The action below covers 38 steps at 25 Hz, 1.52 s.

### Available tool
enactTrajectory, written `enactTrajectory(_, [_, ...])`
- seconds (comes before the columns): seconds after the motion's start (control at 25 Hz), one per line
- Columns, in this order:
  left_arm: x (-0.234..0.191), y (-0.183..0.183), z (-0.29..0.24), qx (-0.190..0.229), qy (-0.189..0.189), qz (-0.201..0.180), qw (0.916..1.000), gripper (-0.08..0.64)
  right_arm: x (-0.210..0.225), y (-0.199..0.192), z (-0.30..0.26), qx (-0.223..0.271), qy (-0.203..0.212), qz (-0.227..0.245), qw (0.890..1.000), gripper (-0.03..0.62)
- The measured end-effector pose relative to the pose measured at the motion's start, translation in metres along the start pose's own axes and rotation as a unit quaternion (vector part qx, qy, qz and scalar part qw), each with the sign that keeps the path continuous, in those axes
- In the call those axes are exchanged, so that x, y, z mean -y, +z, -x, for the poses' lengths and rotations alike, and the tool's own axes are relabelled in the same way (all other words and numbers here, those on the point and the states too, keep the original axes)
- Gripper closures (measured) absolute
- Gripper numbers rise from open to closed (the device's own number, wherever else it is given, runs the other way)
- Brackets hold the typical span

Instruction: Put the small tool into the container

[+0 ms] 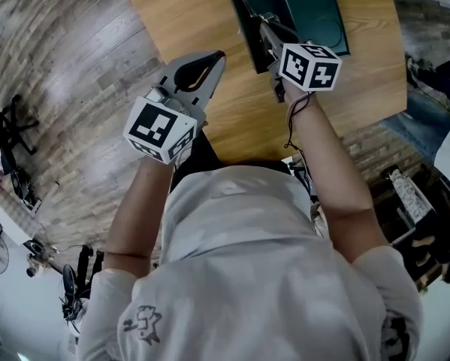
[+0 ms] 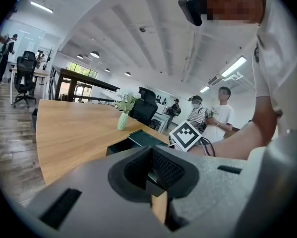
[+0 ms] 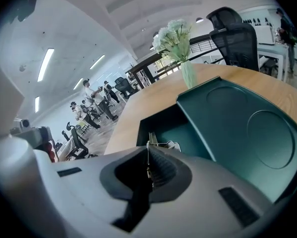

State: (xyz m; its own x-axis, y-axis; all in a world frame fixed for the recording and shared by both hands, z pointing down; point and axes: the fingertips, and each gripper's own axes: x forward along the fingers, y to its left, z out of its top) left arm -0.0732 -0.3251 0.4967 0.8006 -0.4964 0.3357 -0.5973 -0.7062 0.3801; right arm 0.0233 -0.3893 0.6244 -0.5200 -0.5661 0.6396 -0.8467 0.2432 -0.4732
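A dark green container point(image 1: 326, 13) lies on the wooden table point(image 1: 194, 6), with an open well point(image 3: 163, 125) at its left side and a flat lid point(image 3: 237, 128) beside it. My right gripper point(image 1: 264, 30) is shut on a small thin metal tool point(image 3: 151, 139). The tool's tip point(image 1: 249, 10) sticks out over the open well. My left gripper point(image 1: 209, 60) hangs at the table's near edge, left of the container point(image 2: 133, 142), shut with nothing in it. In the left gripper view its tips point(image 2: 150, 155) meet.
A pale green vase of flowers point(image 3: 180, 48) stands on the table beyond the container, and shows again in the left gripper view point(image 2: 122, 115). Office chairs point(image 3: 235, 38) and several people stand around the room. The table's edge point(image 1: 240, 153) runs close to my body.
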Motion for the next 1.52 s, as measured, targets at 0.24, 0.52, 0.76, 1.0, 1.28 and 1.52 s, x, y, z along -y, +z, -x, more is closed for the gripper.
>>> enactTrajectory(0.24, [0.002, -0.005, 0.002, 0.001, 0.001, 0.006, 1.0000, 0.554, 0.002, -0.012, -0.003, -0.022, -0.006, 0.007, 1.000, 0.558])
enactTrajectory(0.52, [0.007, -0.002, 0.001, 0.007, 0.003, 0.000, 1.0000, 0.554, 0.011, -0.010, 0.002, -0.028, -0.035, 0.053, 0.998, 0.451])
enactTrajectory(0.76, [0.019, -0.004, 0.007, 0.011, 0.004, -0.007, 0.9999, 0.554, 0.012, -0.009, 0.019, -0.016, -0.042, 0.081, 0.996, 0.437])
enactTrajectory(1.0, [0.039, -0.002, 0.012, 0.017, 0.005, -0.023, 0.9996, 0.554, 0.002, -0.010, 0.044, 0.001, -0.026, 0.096, 0.995, 0.448])
enactTrajectory(1.28, [0.060, 0.002, 0.029, 0.023, 0.007, -0.040, 0.9989, 0.554, -0.034, 0.000, 0.094, 0.025, -0.001, 0.150, 0.988, 0.496])
enactTrajectory(1.52, [0.086, 0.007, 0.045, 0.034, 0.010, -0.047, 0.9983, 0.554, -0.071, 0.010, 0.151, 0.065, 0.029, 0.191, 0.979, 0.572])
